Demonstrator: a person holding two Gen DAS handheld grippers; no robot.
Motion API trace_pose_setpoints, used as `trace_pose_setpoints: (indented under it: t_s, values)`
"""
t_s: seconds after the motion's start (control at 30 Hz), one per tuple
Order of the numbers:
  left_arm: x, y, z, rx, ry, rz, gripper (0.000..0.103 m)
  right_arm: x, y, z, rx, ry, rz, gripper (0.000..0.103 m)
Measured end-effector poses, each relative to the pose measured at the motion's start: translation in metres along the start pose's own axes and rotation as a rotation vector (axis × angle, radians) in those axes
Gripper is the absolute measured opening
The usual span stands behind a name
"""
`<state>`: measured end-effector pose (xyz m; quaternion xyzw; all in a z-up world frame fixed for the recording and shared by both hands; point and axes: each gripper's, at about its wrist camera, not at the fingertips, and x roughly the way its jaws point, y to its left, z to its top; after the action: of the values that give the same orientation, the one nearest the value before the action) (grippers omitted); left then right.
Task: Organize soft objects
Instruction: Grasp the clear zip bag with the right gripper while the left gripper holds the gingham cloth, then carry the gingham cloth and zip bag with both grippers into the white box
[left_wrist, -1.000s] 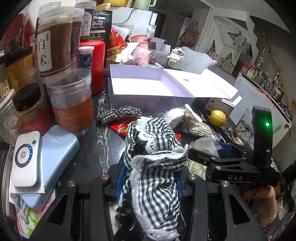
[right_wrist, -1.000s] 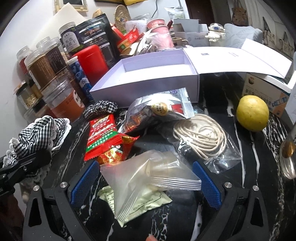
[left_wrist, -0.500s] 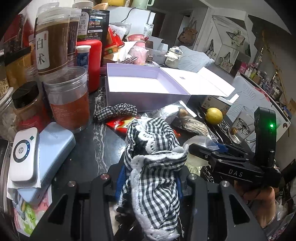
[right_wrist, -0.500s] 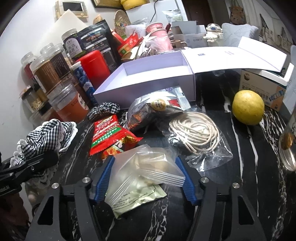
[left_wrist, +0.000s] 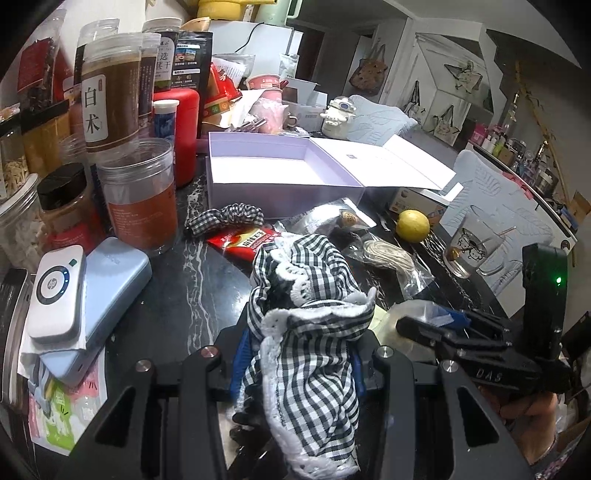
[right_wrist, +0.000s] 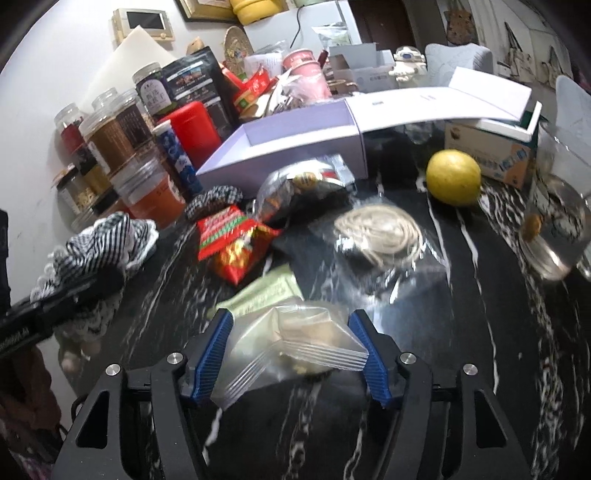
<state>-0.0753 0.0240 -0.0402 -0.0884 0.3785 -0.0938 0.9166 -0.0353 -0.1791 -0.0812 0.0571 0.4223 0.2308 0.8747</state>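
My left gripper (left_wrist: 297, 354) is shut on a black-and-white checked cloth with lace trim (left_wrist: 306, 325), held above the dark marble table; the cloth also shows in the right wrist view (right_wrist: 99, 240). My right gripper (right_wrist: 291, 347) is shut on a clear zip bag (right_wrist: 295, 343) with something pale inside, lifted off the table. The right gripper also shows in the left wrist view (left_wrist: 436, 325). A checked scrunchie (left_wrist: 225, 219) lies in front of an open lilac box (left_wrist: 273, 166), which also shows in the right wrist view (right_wrist: 295, 129).
Jars (left_wrist: 140, 199) and a red canister (left_wrist: 184, 129) crowd the left. A red snack packet (right_wrist: 229, 243), green sachet (right_wrist: 266, 291), bagged cord coil (right_wrist: 380, 232), foil bag (right_wrist: 303, 184), lemon (right_wrist: 452, 177) and glass (right_wrist: 557, 225) lie around. A power bank (left_wrist: 107, 284) sits left.
My right gripper has closed on the clear zip bag and lifted it, uncovering the green sachet beneath. The left gripper still holds the checked cloth and has moved slightly back.
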Motion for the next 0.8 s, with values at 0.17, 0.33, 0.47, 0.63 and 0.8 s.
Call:
trace_pose_setpoints:
  t_s: [0.17, 0.33, 0.47, 0.63, 0.8]
  values:
    - [-0.005, -0.004, -0.003, 0.012, -0.005, -0.001, 0.042, 0.007, 0.002, -0.006, -0.013, 0.046, -0.001, 0.077]
    - [-0.007, -0.005, -0.006, 0.014, -0.005, 0.005, 0.042, 0.017, 0.004, -0.01, -0.038, 0.089, -0.01, 0.079]
    - [-0.007, -0.004, -0.007, 0.011, -0.002, 0.007, 0.042, 0.018, 0.009, -0.013, -0.075, 0.082, -0.031, 0.07]
    - [-0.008, -0.005, -0.009, 0.011, -0.002, 0.007, 0.042, 0.011, 0.01, -0.016, -0.08, 0.064, -0.048, 0.065]
    - [-0.012, -0.008, -0.009, 0.014, -0.012, -0.003, 0.042, -0.005, 0.009, -0.014, -0.069, 0.034, -0.039, 0.065]
